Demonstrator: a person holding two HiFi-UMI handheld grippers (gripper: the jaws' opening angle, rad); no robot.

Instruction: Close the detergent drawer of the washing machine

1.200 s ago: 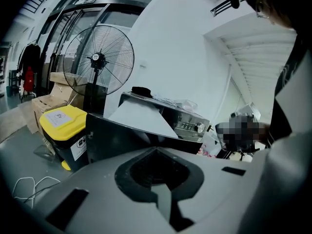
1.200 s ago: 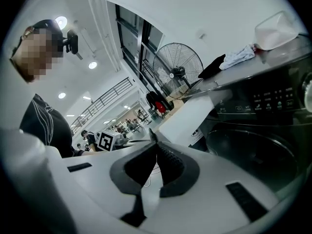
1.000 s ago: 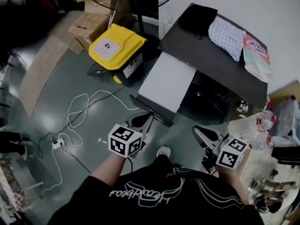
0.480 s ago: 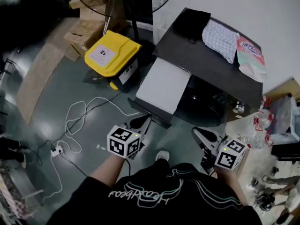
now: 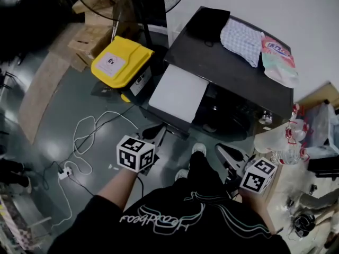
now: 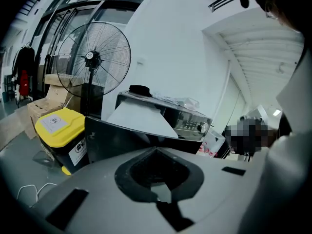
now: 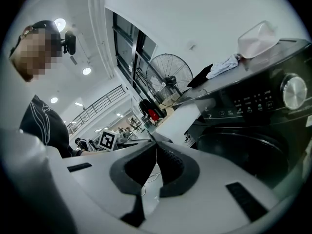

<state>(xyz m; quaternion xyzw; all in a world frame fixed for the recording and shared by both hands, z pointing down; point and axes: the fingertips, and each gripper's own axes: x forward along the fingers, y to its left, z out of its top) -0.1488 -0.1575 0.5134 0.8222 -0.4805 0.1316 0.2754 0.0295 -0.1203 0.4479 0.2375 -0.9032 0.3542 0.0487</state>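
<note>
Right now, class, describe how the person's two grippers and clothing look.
The left gripper and right gripper have pale grey bodies with black pads. Each carries a white cube printed with black square markers. The person wears a black top with pale line print.

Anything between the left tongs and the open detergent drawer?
Nothing. The head view shows only bare grey floor between the left tongs and the pulled-out white detergent drawer.

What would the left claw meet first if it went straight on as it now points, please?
Most likely the dark front of the open detergent drawer; nothing shows between, though depth is unclear.
</note>
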